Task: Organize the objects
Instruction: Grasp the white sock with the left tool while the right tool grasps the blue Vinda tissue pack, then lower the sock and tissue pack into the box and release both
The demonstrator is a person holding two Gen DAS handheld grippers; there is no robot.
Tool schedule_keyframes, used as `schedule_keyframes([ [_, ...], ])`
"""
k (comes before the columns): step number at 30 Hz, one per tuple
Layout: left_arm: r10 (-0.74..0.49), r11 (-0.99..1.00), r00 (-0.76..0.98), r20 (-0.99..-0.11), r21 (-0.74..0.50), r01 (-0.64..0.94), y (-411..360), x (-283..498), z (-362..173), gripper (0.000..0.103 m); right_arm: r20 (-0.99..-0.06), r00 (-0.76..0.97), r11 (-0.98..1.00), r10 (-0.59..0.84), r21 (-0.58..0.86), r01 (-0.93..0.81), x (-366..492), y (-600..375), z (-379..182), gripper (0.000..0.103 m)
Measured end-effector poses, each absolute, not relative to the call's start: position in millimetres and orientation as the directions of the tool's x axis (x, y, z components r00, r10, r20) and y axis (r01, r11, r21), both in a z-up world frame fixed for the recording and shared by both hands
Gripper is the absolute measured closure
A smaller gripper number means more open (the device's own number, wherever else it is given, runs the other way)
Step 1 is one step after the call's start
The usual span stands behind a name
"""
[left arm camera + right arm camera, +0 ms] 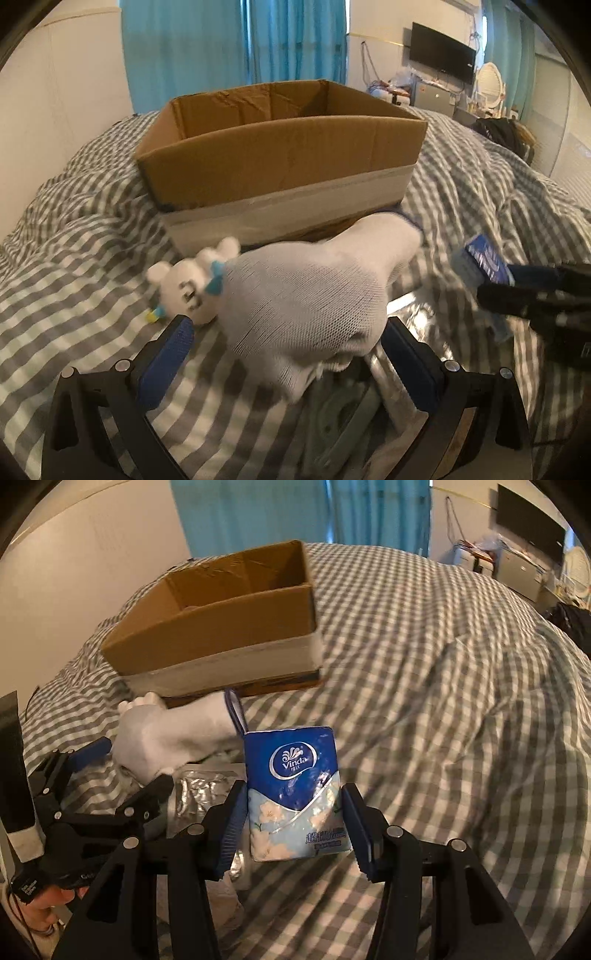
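Observation:
An open cardboard box point(280, 155) stands on the checked bed cover; it also shows in the right wrist view point(221, 627). My left gripper point(288, 343) is open, its jaws either side of a white knitted glove point(306, 295) lying on the bed. A small white plush toy point(188, 284) lies just left of the glove. My right gripper point(293, 819) is shut on a blue Vinda tissue pack point(295, 786), held upright above the bed. The pack point(480, 262) and right gripper point(532, 295) show at the right of the left wrist view. The glove point(173, 734) lies left of the pack.
A crinkled silvery plastic package point(203, 790) lies under the left gripper point(96, 771). The grey checked duvet point(443, 701) covers the bed. A TV point(441, 51), desk clutter and a dark bag point(506, 133) stand at the far right. Blue curtains hang behind the box.

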State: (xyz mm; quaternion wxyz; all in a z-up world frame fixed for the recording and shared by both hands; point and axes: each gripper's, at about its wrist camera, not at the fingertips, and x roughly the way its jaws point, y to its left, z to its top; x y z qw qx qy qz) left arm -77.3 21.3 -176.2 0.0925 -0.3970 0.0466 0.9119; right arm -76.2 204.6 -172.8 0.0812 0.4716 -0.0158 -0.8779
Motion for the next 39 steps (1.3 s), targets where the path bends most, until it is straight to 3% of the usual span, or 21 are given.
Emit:
schedule_keyframes([
  [7,0.132,-0.978,-0.687,-0.715,0.020,-0.208,32,-94,-178,0.000,-0.829,-0.542,-0.988,-0.142,0.088,0.126,-75,208,-175,0.052],
  [9,0.127,-0.978,-0.688,-0.714,0.025,-0.206,30,-93,-178,0.005,-0.827,-0.546,-0.989,-0.136,0.081,0.124,-73,208,-174,0.052],
  [11,0.133,-0.976,-0.684,-0.718,0.025,-0.216,29,-90,-177,0.016,-0.824,-0.552,-0.990,-0.131,0.075,0.123,-71,207,-172,0.052],
  [17,0.117,-0.983,-0.672,-0.731,0.012,-0.184,17,-74,-168,0.025,-0.805,-0.582,-0.990,-0.118,0.048,0.134,-60,199,-159,0.052],
  [26,0.103,-0.991,-0.729,-0.677,-0.003,-0.137,4,-37,-132,0.026,-0.752,-0.652,-0.992,-0.093,0.011,0.129,-28,197,-124,0.052],
  [39,0.155,-0.987,-0.837,-0.525,-0.049,-0.152,-12,-4,-47,0.026,-0.623,-0.772,-0.986,-0.123,-0.014,0.168,2,189,-47,0.052],
])
